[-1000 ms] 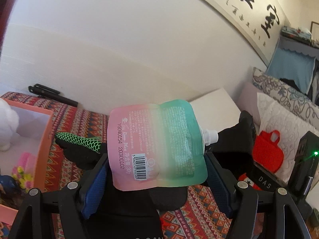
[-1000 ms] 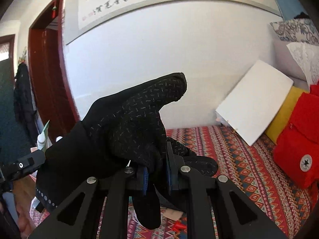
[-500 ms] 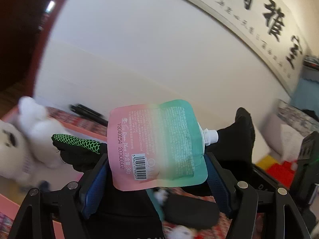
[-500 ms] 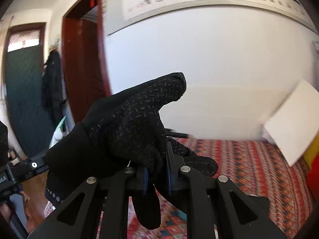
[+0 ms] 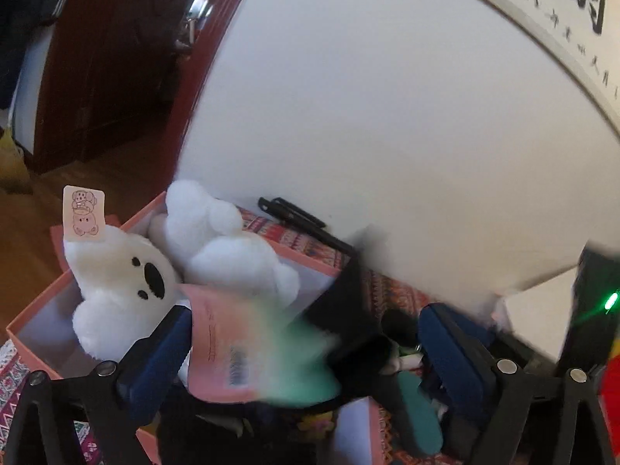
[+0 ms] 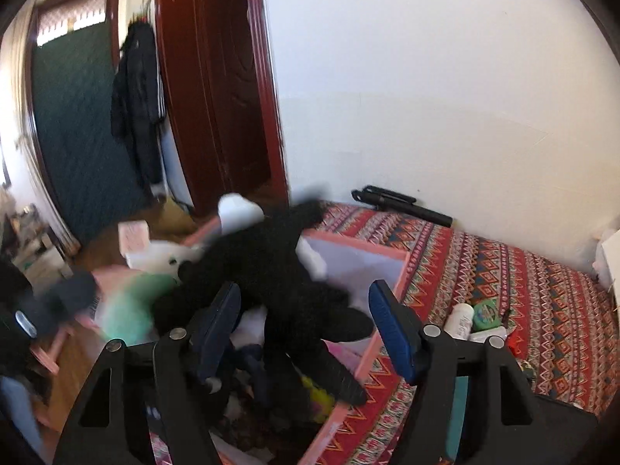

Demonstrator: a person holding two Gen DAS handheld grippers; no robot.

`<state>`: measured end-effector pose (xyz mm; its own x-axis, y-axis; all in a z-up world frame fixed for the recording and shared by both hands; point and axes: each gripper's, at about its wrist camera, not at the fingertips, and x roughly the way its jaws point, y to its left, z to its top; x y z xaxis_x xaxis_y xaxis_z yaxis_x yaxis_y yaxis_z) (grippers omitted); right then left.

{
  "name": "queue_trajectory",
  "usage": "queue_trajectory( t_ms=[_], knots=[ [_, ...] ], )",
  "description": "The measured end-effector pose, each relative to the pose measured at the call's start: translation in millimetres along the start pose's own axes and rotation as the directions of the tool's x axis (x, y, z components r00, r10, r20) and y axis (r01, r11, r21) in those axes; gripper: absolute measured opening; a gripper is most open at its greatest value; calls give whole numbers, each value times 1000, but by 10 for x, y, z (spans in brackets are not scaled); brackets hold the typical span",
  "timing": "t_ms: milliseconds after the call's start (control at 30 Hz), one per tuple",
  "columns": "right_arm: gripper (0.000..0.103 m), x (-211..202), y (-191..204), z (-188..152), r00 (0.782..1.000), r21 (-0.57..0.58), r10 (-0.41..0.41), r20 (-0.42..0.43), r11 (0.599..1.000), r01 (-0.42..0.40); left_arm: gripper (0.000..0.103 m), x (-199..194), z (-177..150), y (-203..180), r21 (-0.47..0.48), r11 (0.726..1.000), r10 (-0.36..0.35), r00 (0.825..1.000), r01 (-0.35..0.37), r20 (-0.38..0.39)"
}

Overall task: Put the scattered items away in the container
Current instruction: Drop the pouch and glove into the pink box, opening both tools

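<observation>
Pink-green pouch (image 5: pixel 248 352), black glove (image 6: pixel 279 271) blurred over pink box (image 6: pixel 401 275).

White plastered wall (image 6: pixel 445 77) behind a bed with red patterned woven cover (image 6: pixel 523 290); dark red wooden door (image 6: pixel 217 89) at left; brown wooden floor (image 5: pixel 23 240)

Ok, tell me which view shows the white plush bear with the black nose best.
The left wrist view: the white plush bear lies clear in the pink box, face and tag visible. The right wrist view shows only blurred white patches behind the black glove.
</observation>
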<state>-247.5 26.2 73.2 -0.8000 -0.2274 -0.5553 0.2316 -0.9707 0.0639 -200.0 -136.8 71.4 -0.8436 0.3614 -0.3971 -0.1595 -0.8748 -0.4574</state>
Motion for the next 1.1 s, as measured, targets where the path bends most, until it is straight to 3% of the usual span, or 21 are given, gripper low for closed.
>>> queue_trajectory(
  t_ms=[133,300,467,667,1100],
  knots=[
    [74,-40,-175,-180,1000,33,-2,1,999,2,100,-169,56,-18,14,1000,-16,998,15,58],
    [75,-181,-483,-360,997,169,71,-2,983,-70,100,-247,41,-142,28,999,-17,998,15,61],
    [78,-557,-726,-611,999,208,31,16,977,-34,100,-353,-80,-386,55,998,-38,998,35,52],
    [79,-816,-1165,-834,1000,298,2,5,955,-3,100,-404,-290,-804,165,986,-36,999,33,17],
    [81,-1424,-2014,-1147,995,457,-93,23,886,72,100,-210,-754,-1539,254,964,-63,994,83,-87]
  ],
)
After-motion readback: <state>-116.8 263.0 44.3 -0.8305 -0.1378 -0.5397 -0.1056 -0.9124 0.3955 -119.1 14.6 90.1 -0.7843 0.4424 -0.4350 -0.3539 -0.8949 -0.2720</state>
